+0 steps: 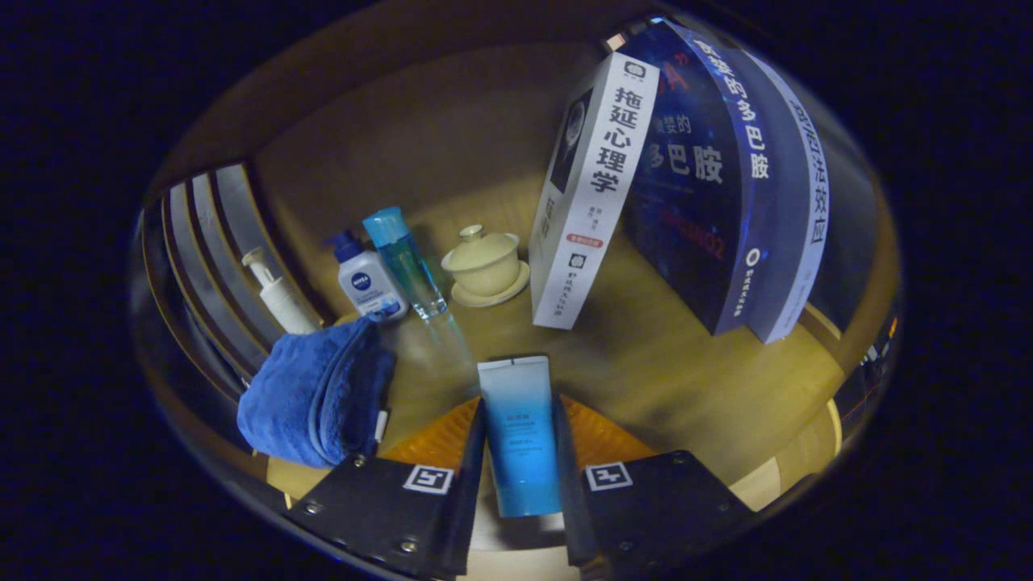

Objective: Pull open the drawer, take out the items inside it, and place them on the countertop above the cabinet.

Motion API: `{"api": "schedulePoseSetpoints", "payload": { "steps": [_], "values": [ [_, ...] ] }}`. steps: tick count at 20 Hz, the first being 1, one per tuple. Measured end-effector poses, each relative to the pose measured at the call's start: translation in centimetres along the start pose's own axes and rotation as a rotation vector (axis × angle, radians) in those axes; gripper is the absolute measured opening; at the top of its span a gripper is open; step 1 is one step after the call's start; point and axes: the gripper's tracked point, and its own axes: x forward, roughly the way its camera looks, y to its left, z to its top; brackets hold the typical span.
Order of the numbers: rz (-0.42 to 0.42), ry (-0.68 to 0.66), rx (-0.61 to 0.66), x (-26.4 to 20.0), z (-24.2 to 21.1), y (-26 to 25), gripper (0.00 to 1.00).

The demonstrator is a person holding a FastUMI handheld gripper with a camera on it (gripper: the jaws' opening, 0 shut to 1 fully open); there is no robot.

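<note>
A light blue tube stands between my gripper's two fingers, which press on its sides. It hangs just over the wooden countertop. To the left of the fingers lies a folded blue towel. Beyond the fingers stand a white pump bottle, a small white and blue pump bottle, a clear blue bottle and a pale lidded tea bowl on a saucer. The drawer is out of sight.
Three books stand upright at the right: a white one, a dark blue one and another with a white spine. A slatted wooden panel closes the left side. A wooden back wall rises behind.
</note>
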Motion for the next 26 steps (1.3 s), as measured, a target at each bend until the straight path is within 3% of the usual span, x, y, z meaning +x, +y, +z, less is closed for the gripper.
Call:
{"api": "schedulePoseSetpoints", "payload": {
  "steps": [5, 10, 17, 26],
  "values": [
    [0.015, -0.042, -0.034, 0.1, 0.5, 0.3, 0.46],
    [0.028, -0.168, -0.097, -4.2, 3.1, 1.5, 0.98],
    [-0.059, -0.402, -0.159, -16.6, 3.6, 1.7, 1.00],
    [-0.093, -0.541, -0.084, -28.5, -3.8, 0.8, 0.99]
  ]
}}
